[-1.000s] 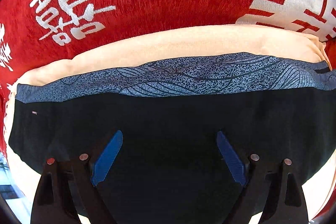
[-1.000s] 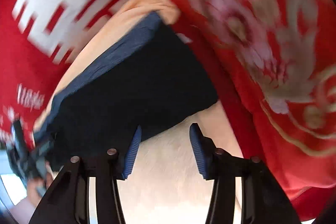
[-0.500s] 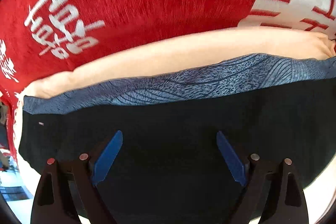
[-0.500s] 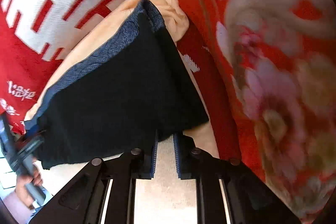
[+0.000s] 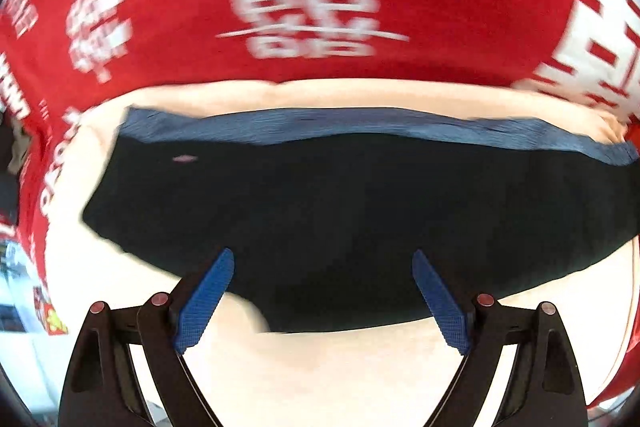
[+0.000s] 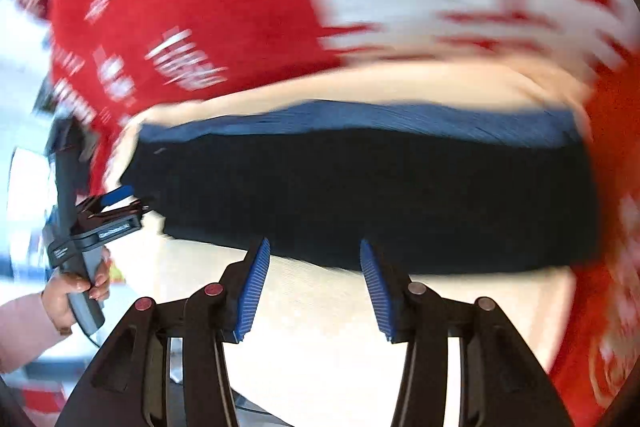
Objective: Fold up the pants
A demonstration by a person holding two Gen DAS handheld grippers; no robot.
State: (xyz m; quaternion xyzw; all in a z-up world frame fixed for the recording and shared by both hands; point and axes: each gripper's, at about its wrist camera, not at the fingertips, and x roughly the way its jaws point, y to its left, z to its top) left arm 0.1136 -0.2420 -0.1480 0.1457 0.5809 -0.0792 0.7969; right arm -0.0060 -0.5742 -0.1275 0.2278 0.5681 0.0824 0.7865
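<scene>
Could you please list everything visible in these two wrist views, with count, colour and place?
pants: one, black with a blue patterned waistband, folded flat on the cream cloth
cream cloth: one, cream, spread under the pants
red blanket: one, red with white characters, beneath and around the cream cloth
left tongs: one pair, black with blue pads, open, nothing between them
right tongs: one pair, black with blue pads, just been opening, nothing between them
hand: one, gripping the left tongs' handle at the right view's left edge

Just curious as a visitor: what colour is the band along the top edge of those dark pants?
The band is mottled blue, clearest in the left wrist view.
</scene>
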